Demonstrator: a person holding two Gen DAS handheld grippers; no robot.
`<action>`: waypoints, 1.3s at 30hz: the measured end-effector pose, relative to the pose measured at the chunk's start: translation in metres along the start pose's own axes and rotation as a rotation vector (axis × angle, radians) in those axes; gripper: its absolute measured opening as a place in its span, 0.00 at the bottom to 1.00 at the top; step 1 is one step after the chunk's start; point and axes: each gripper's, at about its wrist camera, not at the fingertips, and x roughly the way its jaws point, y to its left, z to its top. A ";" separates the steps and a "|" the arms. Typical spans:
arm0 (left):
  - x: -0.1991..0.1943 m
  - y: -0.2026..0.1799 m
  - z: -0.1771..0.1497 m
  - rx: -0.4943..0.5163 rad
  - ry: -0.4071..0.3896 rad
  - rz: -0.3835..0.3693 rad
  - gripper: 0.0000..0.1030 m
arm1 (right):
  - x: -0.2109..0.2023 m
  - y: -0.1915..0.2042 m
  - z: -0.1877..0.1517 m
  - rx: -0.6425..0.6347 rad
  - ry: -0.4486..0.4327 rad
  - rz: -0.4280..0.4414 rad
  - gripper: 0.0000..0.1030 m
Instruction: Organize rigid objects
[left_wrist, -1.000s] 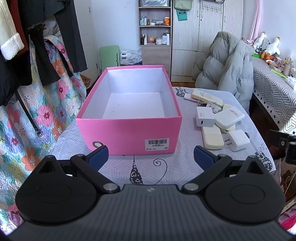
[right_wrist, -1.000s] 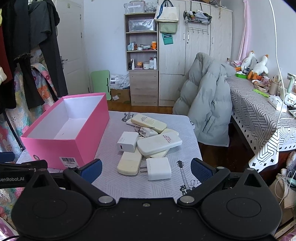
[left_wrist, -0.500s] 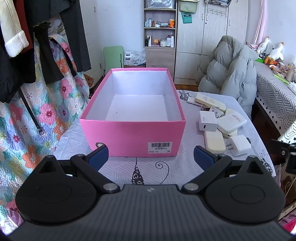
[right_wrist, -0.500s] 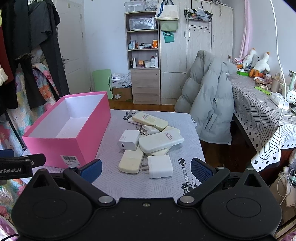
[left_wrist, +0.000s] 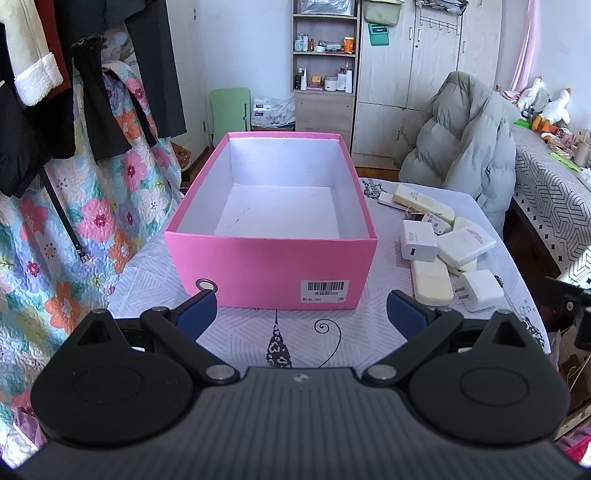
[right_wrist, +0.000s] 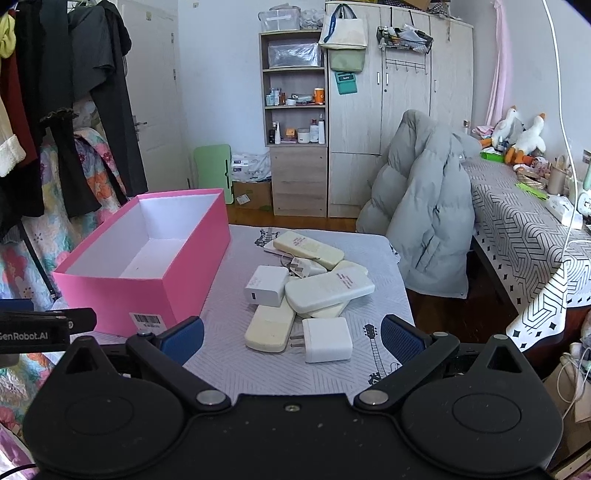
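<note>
Bedroom table (left_wrist: 332, 332) holds an empty pink box (left_wrist: 271, 266) beside piled chargers (right_wrist: 306, 291), both my claws (right_wrist: 291, 338) spread and unloaded, so I probably grab the nearest plug (right_wrist: 327, 339) next.

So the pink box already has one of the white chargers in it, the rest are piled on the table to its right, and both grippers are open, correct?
Not quite: the pink box is empty. The left wrist view shows only its bare white floor. The chargers and the rest are all piled on the table to its right, and the left gripper and right gripper are both open.
</note>
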 end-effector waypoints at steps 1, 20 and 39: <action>0.000 0.000 0.000 -0.002 0.001 0.000 0.97 | 0.000 0.000 0.000 0.001 0.000 -0.001 1.00; -0.001 0.004 0.000 -0.008 0.001 0.006 0.97 | 0.001 -0.001 -0.001 0.005 0.004 0.004 1.00; 0.012 0.003 0.010 0.073 0.035 -0.022 0.97 | 0.001 0.005 0.002 -0.093 -0.100 0.083 1.00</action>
